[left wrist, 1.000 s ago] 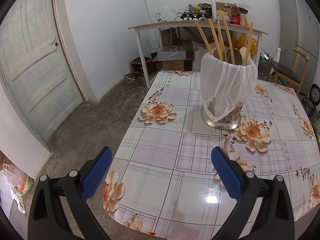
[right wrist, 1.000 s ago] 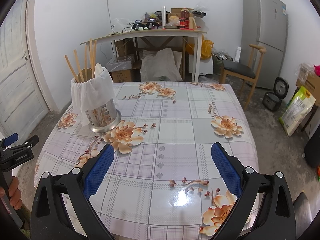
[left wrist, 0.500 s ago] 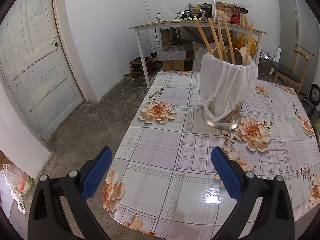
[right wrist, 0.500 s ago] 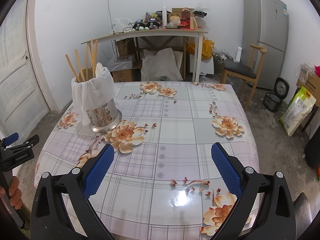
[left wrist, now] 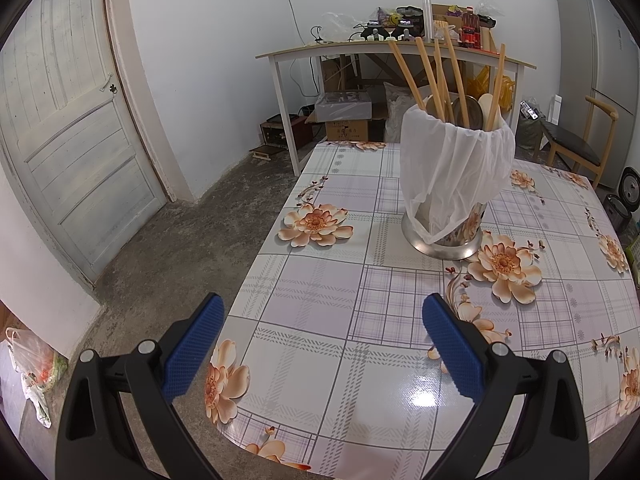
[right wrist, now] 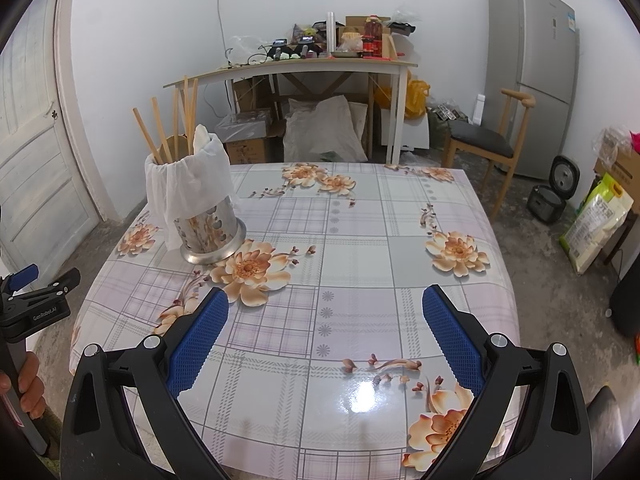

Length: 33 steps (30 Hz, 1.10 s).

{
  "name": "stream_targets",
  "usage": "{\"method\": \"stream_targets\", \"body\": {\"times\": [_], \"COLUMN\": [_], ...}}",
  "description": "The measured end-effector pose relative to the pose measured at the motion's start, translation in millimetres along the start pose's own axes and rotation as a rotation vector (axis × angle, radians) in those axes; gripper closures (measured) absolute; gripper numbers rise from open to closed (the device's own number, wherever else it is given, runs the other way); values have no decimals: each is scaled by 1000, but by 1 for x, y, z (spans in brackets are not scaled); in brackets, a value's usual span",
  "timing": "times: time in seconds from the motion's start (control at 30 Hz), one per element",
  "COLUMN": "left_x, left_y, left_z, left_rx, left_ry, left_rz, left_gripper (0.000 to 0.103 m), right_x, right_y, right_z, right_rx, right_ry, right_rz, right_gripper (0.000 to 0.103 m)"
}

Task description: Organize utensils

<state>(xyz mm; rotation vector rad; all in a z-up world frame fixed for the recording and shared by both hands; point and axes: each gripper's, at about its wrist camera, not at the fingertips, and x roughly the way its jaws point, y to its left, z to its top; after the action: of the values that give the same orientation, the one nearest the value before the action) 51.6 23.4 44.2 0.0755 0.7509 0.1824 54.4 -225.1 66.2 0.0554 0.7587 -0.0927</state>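
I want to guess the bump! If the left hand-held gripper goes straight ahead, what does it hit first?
Probably nothing soon: the left hand-held gripper faces bare tablecloth. The utensil holder sits right of that line.

White lettering reading "GenRobot.AI" stood on the black body of the left gripper (right wrist: pixel 38 286) at the near left edge of the right wrist view. Print on the green-and-white sack (right wrist: pixel 598 222) on the floor at far right was too small to read.
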Motion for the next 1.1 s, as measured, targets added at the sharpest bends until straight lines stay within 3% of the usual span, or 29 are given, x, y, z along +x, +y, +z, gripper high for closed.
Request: {"method": "stream_targets", "body": {"times": [1.1], "left_x": [0], "left_y": [0], "left_z": [0], "left_rx": [1], "left_ry": [1], "left_rz": [-1], "left_gripper": [6], "right_x": [-3], "right_y": [3], "right_z": [-1], "right_rx": [-1], "right_ry": [2], "right_rz": [2], "right_gripper": [9]}}
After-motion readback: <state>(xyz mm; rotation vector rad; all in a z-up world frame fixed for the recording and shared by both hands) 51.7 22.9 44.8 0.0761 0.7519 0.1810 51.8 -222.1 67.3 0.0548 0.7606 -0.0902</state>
